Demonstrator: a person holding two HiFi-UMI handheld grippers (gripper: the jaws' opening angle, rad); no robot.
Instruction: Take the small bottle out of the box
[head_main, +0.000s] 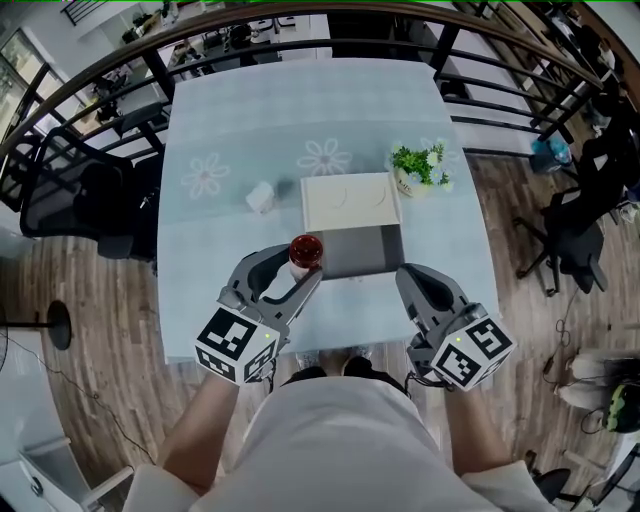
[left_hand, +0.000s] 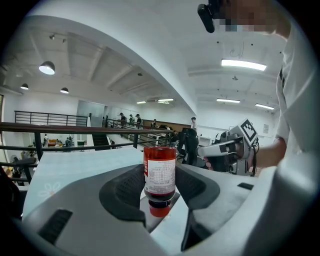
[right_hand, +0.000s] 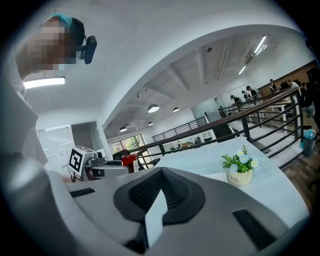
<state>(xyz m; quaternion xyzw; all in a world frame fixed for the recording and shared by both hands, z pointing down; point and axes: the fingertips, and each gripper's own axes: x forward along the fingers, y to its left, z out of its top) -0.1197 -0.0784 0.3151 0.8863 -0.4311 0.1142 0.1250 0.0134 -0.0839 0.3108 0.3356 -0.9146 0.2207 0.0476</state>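
Note:
A small bottle (head_main: 306, 252) of red liquid with a white label sits between the jaws of my left gripper (head_main: 298, 268), which is shut on it. It hangs just left of the open box (head_main: 362, 252), outside it. In the left gripper view the bottle (left_hand: 159, 176) stands between the dark pads, red cap toward the camera. The box's cream lid (head_main: 350, 200) lies open behind its grey inside. My right gripper (head_main: 409, 278) hovers at the box's front right corner with its jaws together and nothing in them. The right gripper view shows the bottle (right_hand: 129, 162) off to the left.
A small potted plant (head_main: 421, 168) stands by the lid's right side, and a small white object (head_main: 260, 197) lies left of the lid. The table (head_main: 230, 120) has a pale blue flowered cloth. Black railings and office chairs surround it.

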